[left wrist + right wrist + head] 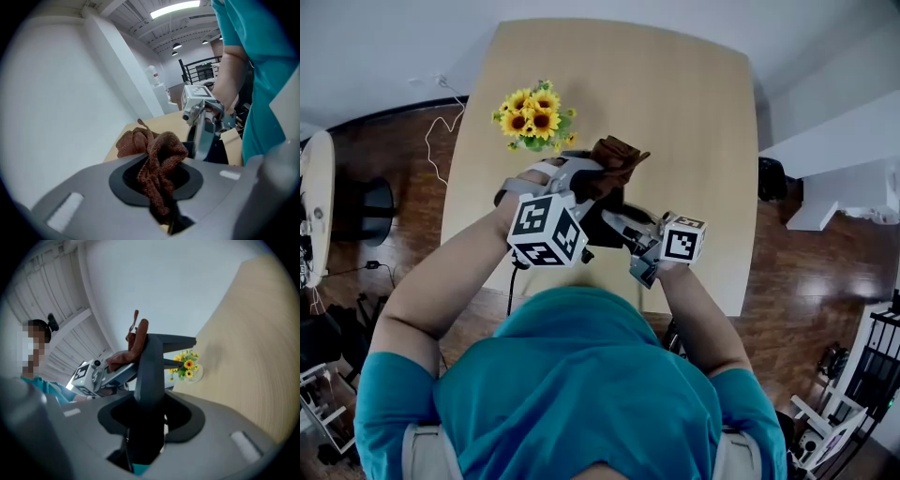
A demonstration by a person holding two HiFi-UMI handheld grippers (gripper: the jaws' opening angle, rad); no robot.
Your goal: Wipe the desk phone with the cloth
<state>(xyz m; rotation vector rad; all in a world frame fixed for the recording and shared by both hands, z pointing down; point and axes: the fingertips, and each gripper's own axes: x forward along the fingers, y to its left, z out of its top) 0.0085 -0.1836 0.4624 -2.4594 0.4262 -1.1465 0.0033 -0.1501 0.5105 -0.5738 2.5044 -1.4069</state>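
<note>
My left gripper is shut on a bunched brown cloth, which sticks out past its jaws over the table; in the left gripper view the cloth fills the gap of that gripper. The black desk phone sits between both grippers, lifted off the table. My right gripper is shut on it, and in the right gripper view the dark phone body stands up between its jaws. The cloth lies against the phone's top end there.
A small vase of sunflowers stands on the light wooden table, left of the grippers. The table's near edge runs just under my hands. A cable hangs off that edge. Dark wooden floor surrounds the table.
</note>
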